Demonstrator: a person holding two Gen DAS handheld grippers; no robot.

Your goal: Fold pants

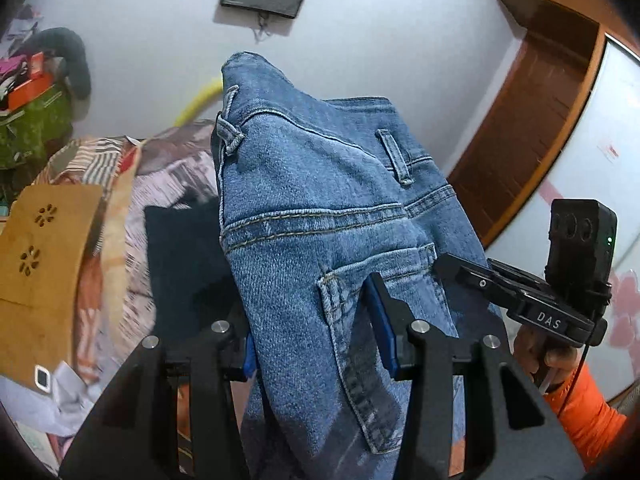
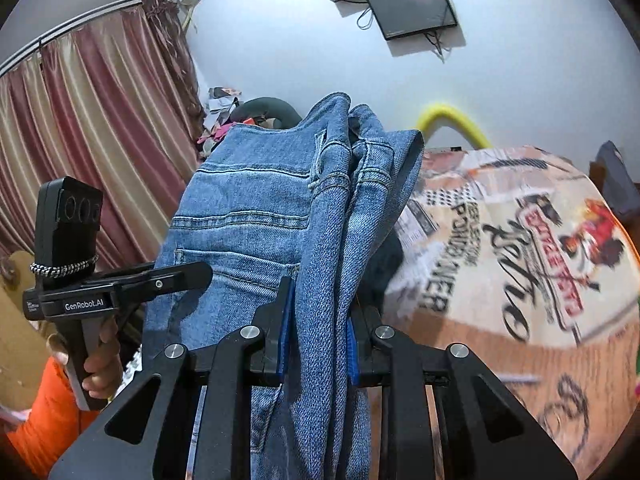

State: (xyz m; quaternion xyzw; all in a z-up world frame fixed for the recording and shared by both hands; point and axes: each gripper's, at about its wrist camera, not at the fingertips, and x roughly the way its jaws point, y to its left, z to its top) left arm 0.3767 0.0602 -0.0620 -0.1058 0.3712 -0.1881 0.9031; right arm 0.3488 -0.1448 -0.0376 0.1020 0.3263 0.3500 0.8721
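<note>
Blue denim pants [image 1: 320, 200] hang in the air above a bed, waistband up, with belt loops and a back pocket showing. My left gripper [image 1: 316, 324] is shut on a thick fold of the denim just below the pocket. In the right wrist view the same pants [image 2: 260, 208] drape over my right gripper [image 2: 320, 324], which is shut on a bunched edge of the fabric. Each gripper is held by a hand in an orange sleeve [image 1: 584, 404], and the two stand close side by side. The legs drop below both views.
A bed with a printed sheet [image 2: 500, 240] lies beneath, with a dark cloth [image 1: 180, 264] on it. A cardboard piece [image 1: 44, 248] stands at the left. Striped curtains [image 2: 100, 120], a wall monitor [image 2: 412, 8], a wooden door frame [image 1: 540, 100] and a yellow hoop [image 2: 452, 120] surround it.
</note>
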